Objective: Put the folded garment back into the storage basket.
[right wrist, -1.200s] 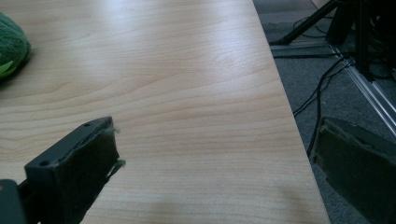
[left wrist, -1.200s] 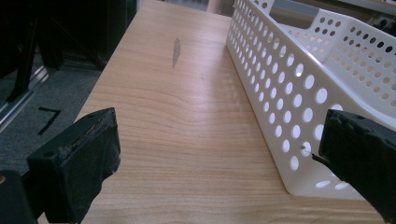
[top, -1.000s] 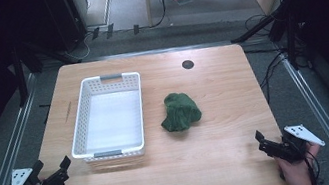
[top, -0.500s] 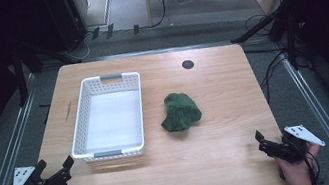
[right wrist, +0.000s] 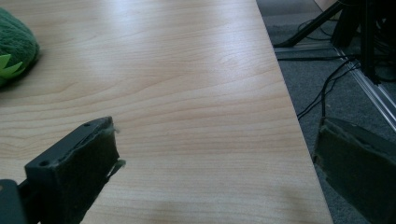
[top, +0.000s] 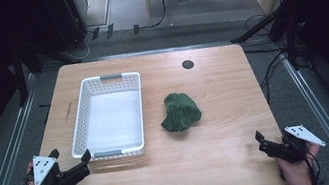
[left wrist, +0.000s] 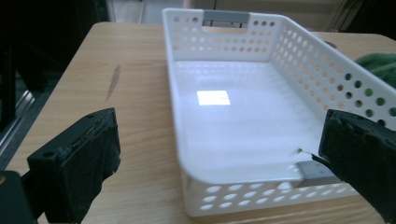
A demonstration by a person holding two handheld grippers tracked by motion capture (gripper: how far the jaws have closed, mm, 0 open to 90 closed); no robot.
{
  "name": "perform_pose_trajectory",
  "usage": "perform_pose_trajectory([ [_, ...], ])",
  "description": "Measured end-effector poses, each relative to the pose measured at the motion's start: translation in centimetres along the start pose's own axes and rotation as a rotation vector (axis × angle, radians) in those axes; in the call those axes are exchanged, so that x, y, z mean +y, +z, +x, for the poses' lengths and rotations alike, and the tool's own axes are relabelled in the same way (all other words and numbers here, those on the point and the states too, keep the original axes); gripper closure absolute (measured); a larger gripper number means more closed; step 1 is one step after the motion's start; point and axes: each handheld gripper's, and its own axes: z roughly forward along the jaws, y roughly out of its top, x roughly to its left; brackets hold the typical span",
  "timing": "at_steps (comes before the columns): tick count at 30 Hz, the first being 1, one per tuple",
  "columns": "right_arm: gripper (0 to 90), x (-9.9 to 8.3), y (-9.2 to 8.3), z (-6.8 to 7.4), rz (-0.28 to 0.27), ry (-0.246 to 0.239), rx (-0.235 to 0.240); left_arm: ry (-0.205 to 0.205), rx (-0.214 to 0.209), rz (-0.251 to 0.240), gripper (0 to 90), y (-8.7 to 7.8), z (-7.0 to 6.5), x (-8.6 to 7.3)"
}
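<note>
On the table, basket lengthwise front-to-back, green cloth beside it

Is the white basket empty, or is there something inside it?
Empty. The white basket shows only its bare, shiny bottom, plain from the left tool's view too. The green cloth lies bunched up on the table beside it, not inside.

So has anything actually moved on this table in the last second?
Only a little. The left gripper has crept forward toward the near end of the white basket, its jaws open and nothing held. The right gripper has stayed at the table's near right corner, also open. The basket and the green cloth lie where they were.
</note>
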Motion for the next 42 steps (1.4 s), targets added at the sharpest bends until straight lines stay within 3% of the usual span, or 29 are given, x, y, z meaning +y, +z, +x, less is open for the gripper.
perform_pose_trajectory([
  [6, 0.4, 0.0, 0.0, 0.0, 0.000, 0.002, 0.004, 0.021, -0.052, 0.004, 0.0, 0.1, -1.7, 1.3],
  [13, 0.4, 0.0, 0.0, 0.0, -0.002, -0.003, 0.006, 0.067, -0.046, 0.029, 0.0, 0.1, -3.7, 2.6],
  [18, 0.4, -0.1, -0.1, 0.0, -0.002, -0.005, 0.009, 0.090, -0.064, 0.042, 0.0, 0.8, -5.4, 3.7],
  [33, 0.4, -0.1, -0.1, 0.1, 0.000, -0.006, 0.011, 0.146, -0.176, 0.094, 0.0, 4.3, -11.2, 6.1],
  [42, 0.3, -0.1, -0.1, 0.1, -0.001, -0.012, 0.004, 0.155, -0.230, 0.110, 0.0, 6.4, -13.9, 6.9],
])
